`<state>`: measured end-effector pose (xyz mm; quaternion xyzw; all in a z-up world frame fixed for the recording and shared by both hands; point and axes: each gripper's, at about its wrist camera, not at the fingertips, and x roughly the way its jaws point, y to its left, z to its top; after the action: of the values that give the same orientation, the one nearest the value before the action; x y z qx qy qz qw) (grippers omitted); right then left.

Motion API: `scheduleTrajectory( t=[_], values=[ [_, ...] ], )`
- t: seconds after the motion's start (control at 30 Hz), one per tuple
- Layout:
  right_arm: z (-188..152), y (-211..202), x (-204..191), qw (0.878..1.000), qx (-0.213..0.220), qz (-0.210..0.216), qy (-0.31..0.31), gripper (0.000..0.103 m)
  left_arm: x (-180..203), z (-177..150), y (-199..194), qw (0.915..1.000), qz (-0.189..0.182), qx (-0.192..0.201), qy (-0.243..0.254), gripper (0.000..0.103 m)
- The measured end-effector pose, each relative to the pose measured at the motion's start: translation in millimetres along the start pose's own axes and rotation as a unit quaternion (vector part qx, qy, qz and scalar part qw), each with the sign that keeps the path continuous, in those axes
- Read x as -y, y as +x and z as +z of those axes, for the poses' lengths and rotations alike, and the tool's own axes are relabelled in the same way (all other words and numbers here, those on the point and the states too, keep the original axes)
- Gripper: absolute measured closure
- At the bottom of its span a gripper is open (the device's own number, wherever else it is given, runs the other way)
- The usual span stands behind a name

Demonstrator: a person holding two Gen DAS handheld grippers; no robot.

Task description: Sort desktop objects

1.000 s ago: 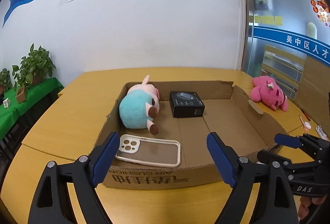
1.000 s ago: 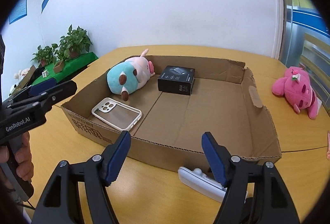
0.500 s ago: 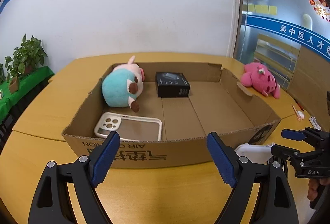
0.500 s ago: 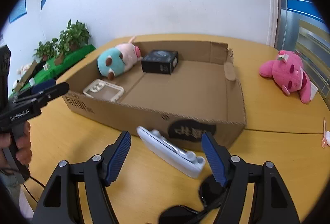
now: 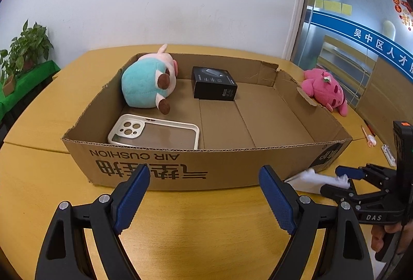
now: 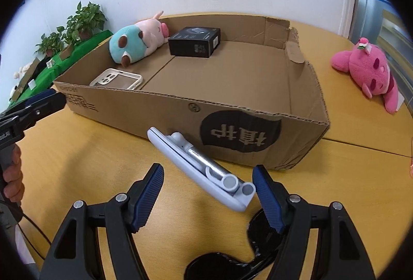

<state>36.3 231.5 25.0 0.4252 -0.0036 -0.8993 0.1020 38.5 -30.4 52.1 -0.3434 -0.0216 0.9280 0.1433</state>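
A shallow cardboard box (image 5: 180, 171) (image 6: 180, 112) sits on the wooden table. Inside lie a teal-and-pink plush (image 5: 147, 84) (image 6: 134, 41), a black box (image 5: 214, 86) (image 6: 193, 44) and a phone case (image 5: 155, 133) (image 6: 117, 78). A white folding phone stand (image 6: 198, 166) (image 5: 315, 180) lies on the table in front of the box. My right gripper (image 6: 209, 197) (image 5: 346, 179) is open, with the stand's near end between its fingers. My left gripper (image 5: 204, 200) is open and empty before the box's front wall. A pink plush (image 5: 325, 91) (image 6: 366, 73) lies right of the box.
A black object (image 6: 240, 254) lies on the table under my right gripper. Small pink and white items (image 5: 371, 140) lie at the table's right edge. Potted plants (image 5: 25, 53) stand on a green shelf at the left. A white wall is behind.
Both grippers have pulled back from the box and lowered. My right gripper has closed in on the white stand, whose near end now lies between its fingers.
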Motion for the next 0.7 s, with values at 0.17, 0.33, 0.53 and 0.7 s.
scheduleTrajectory(
  t=[0.17,0.33,0.53,0.7],
  values=[
    [-4,4,-13,1.000,-0.011,0.015,-0.007,0.033,1,-1,8,0.9996,-0.018,-0.016,-0.011,0.014],
    [-9,5,-13,1.000,-0.023,0.010,-0.012,0.033,2,-3,11,0.9994,-0.026,-0.024,-0.005,0.014],
    [-17,10,0,0.998,-0.055,-0.018,0.004,0.034,8,-4,18,0.9980,-0.048,-0.042,0.005,0.014],
    [-28,18,-21,0.998,-0.062,0.001,-0.022,0.039,16,-8,25,0.9967,-0.051,-0.058,0.024,0.014]
  ],
)
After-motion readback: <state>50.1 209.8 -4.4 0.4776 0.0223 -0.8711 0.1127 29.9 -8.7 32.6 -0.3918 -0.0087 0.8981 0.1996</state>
